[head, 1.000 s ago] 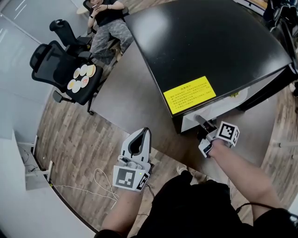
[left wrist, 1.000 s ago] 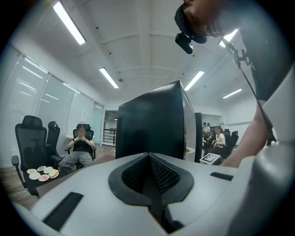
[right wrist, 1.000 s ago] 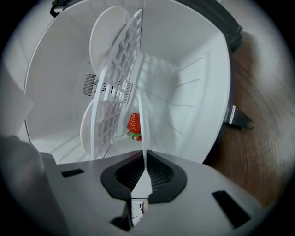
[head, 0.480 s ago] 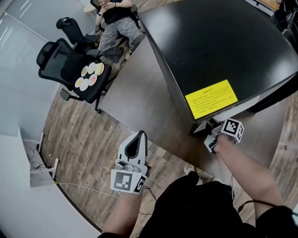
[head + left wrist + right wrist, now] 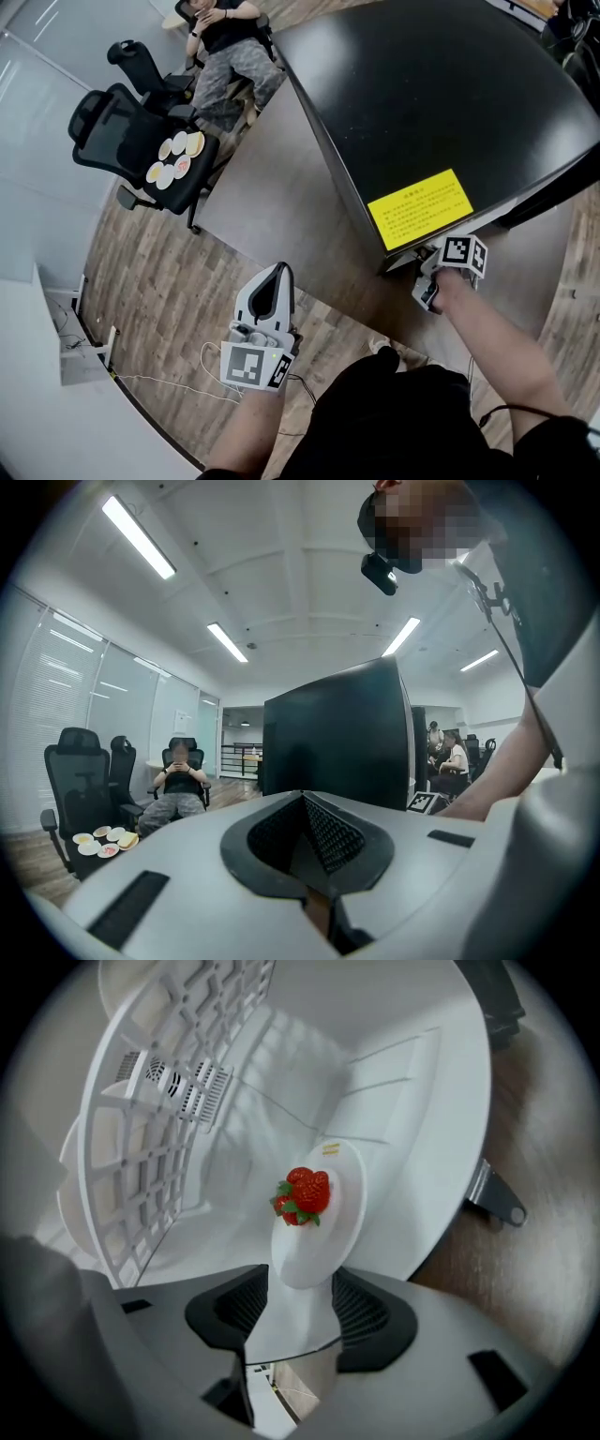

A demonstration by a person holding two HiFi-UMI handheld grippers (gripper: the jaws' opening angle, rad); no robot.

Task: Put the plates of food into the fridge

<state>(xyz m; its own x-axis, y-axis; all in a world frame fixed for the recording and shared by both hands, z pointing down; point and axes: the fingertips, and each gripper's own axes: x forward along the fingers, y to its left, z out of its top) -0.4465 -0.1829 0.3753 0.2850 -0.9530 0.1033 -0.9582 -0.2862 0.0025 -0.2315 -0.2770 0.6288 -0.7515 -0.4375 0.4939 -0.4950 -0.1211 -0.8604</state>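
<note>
A white plate (image 5: 323,1227) with strawberries (image 5: 302,1194) lies on the white floor inside the fridge (image 5: 375,1072). Its near rim is between the jaws of my right gripper (image 5: 300,1297). Those jaws have just been opening and stand apart, not pressing on the plate. In the head view the right gripper (image 5: 439,272) reaches under the front edge of the black fridge top (image 5: 441,103), so its tips are hidden. My left gripper (image 5: 272,283) (image 5: 305,829) hangs over the wood floor, shut and empty. Several more plates of food (image 5: 173,159) sit on a black office chair.
A white wire shelf (image 5: 178,1119) stands above the plate at the left. A yellow label (image 5: 419,209) marks the fridge top. A person (image 5: 225,47) sits beyond the chair (image 5: 122,127). A white cable (image 5: 211,370) lies on the floor by my left gripper.
My right gripper has gone down and further in under the fridge's front edge, so its jaws no longer show in the head view. The left gripper has barely shifted.
</note>
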